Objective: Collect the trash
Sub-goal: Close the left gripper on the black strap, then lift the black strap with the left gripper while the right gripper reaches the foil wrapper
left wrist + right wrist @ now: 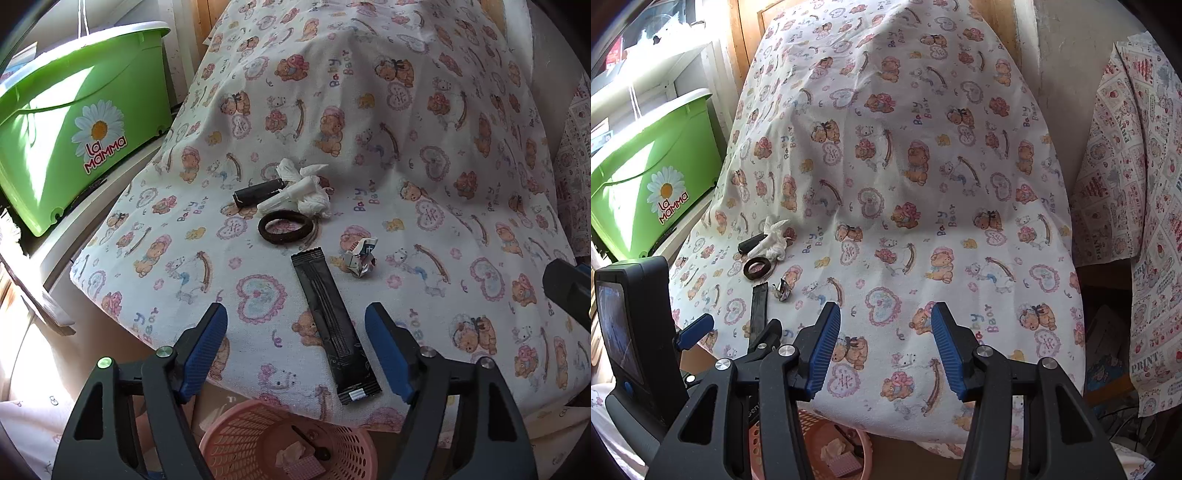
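Note:
On the bear-print cloth (406,155) lie a long black sachet (334,326), a crumpled paper ball (361,256), a dark hair tie (285,229), a black tube (258,192) and crumpled white tissue (306,190). My left gripper (295,347) is open, its jaws on either side of the sachet's near end, just above it. My right gripper (884,347) is open and empty over bare cloth, right of the trash. In the right wrist view the sachet (759,304), paper ball (783,290), hair tie (757,267) and tissue (774,238) lie at left, beside the left gripper's body (635,339).
A pink perforated basket (288,443) stands below the cloth's near edge with some scraps inside; it also shows in the right wrist view (831,450). A green "La Mamma" tub (70,125) stands at left. Another printed cloth (1134,184) hangs at right.

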A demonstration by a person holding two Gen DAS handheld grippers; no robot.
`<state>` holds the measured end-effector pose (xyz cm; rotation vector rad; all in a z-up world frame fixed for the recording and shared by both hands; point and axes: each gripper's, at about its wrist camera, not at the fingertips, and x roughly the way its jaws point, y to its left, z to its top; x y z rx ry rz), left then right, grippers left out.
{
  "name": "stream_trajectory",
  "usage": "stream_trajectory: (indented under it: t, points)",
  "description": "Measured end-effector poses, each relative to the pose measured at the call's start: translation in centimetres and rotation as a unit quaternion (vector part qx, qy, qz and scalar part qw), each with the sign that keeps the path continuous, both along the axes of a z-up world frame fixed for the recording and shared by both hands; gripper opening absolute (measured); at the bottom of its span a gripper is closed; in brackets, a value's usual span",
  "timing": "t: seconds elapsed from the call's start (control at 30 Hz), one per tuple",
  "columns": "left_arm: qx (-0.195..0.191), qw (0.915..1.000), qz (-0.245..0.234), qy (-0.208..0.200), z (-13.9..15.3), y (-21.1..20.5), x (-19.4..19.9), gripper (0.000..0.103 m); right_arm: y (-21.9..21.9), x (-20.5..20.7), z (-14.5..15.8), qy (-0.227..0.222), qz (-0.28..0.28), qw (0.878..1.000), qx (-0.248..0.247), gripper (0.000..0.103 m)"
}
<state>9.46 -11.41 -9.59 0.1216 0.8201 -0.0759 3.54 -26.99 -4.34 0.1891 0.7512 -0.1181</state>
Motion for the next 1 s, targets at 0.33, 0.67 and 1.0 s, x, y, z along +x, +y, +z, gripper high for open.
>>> stream_trajectory:
  t: [0.33, 0.67, 1.0]
  points:
    - [0.027, 0.9992, -0.027, -0.006, 0.7, -0.9, -0.6, 0.015, 0.0, 0.0, -0.2, 0.003, -0.001, 1.000, 0.002, 0.054]
    - [0.003, 0.9996, -0.014, -0.024, 3.0, 1.4, -0.5, 0.014, -0.2, -0.1, -0.1, 0.000, -0.002, 1.000, 0.004, 0.054]
    - [-0.005, 0.9985, -0.013, -0.053, 6.4, 5.2, -1.2, 0.014, 1.2, 0.3, 0.3, -0.012, 0.023, 1.000, 0.007, 0.054]
